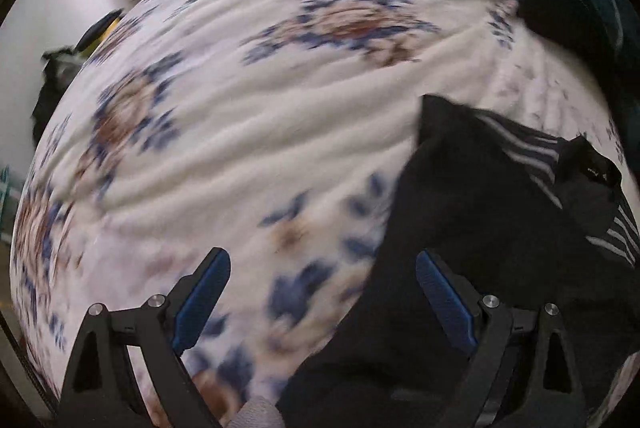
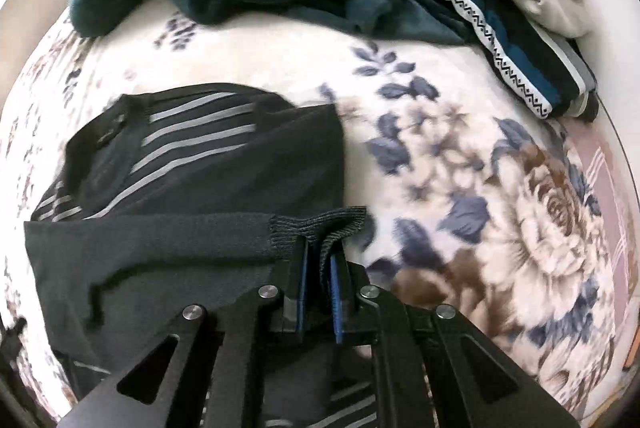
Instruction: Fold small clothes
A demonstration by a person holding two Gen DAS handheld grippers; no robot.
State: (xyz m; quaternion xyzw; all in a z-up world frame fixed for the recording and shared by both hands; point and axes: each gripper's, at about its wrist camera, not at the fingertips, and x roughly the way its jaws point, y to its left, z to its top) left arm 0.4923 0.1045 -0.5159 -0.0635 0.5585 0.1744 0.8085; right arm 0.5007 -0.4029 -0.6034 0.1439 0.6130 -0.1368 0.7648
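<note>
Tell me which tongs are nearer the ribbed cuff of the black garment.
Right. The right tongs are clamped on the ribbed cuff. The left tongs hang open above the floral blanket, beside the black garment.

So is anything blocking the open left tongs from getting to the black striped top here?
Nothing visible does. The left tongs hang open at the near edge of the black knit top with grey stripes, only the floral blanket showing between the fingers. The right tongs are shut on its ribbed cuff.
</note>
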